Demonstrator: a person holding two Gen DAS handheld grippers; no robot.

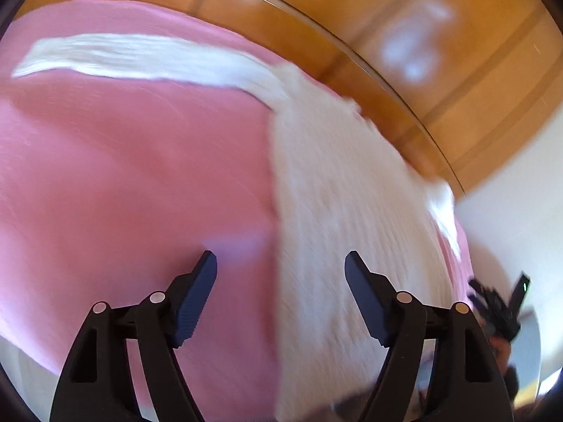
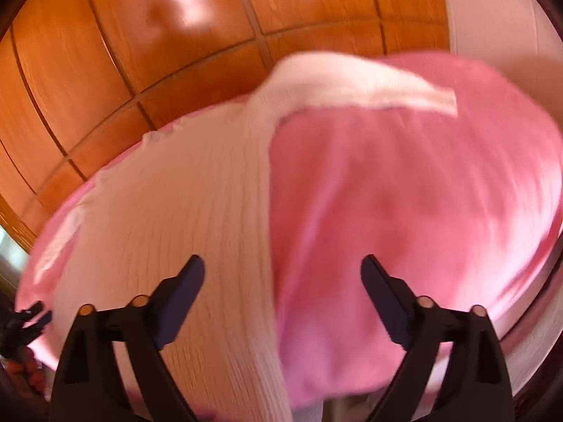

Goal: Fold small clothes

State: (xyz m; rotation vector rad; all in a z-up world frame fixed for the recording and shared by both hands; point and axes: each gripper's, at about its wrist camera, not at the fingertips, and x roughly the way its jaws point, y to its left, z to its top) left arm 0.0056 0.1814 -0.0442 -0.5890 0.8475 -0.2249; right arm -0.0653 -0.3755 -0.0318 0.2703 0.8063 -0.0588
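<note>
A white ribbed garment (image 1: 334, 193) lies flat on a pink cloth (image 1: 123, 176). Its long sleeve (image 1: 123, 58) stretches away to the far left over the pink. My left gripper (image 1: 281, 263) hovers open above the garment's straight left edge, with nothing between its fingers. In the right wrist view the same garment (image 2: 176, 193) fills the left half, its sleeve (image 2: 369, 84) reaches right across the pink cloth (image 2: 404, 193), and my right gripper (image 2: 283, 267) stands wide open over the garment's right edge, holding nothing. Both views are blurred.
The pink cloth covers a round wooden table (image 1: 404, 88) with a glass rim; bare panelled wood (image 2: 105, 70) shows beyond the garment. The right gripper (image 1: 499, 302) shows at the left view's right edge, and the left gripper (image 2: 24, 320) at the right view's left edge.
</note>
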